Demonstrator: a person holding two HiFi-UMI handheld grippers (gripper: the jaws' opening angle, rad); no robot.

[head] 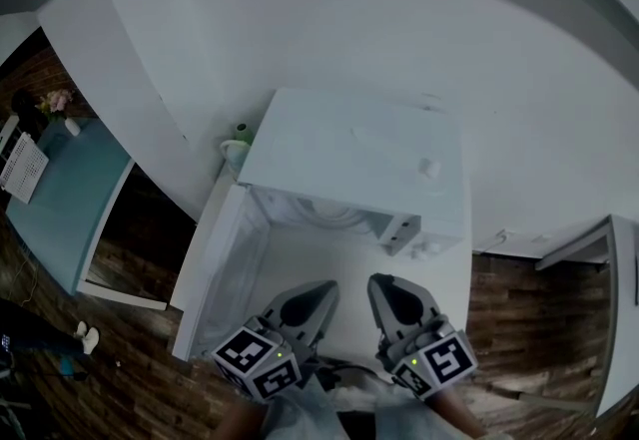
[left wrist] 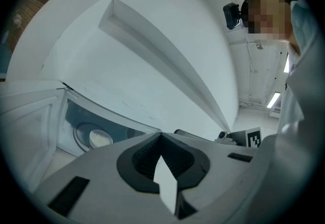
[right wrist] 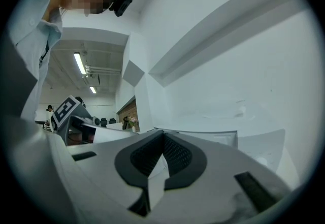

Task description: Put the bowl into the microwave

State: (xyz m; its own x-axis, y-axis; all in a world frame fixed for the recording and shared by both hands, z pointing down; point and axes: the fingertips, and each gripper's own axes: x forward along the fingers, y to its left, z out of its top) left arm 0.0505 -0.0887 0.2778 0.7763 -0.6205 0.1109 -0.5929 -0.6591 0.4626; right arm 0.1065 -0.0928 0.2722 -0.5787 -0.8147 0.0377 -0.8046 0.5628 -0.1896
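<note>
"What does the head view show?"
"The left gripper [head: 318, 293] and right gripper [head: 384, 290], both pressed together and empty, before the open microwave [head: 349, 154]. Its door [head: 215, 263] swings left."
"And the left gripper view?"
"Only it shows the bowl [left wrist: 100, 138], inside the microwave."
"The right gripper view?"
"Shut jaws and ceiling lights [right wrist: 79, 63]."

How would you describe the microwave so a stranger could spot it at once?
Look along the white wall to the white counter at its foot. The microwave is the big white box there, the only thing with a door swung open to the left.
</note>
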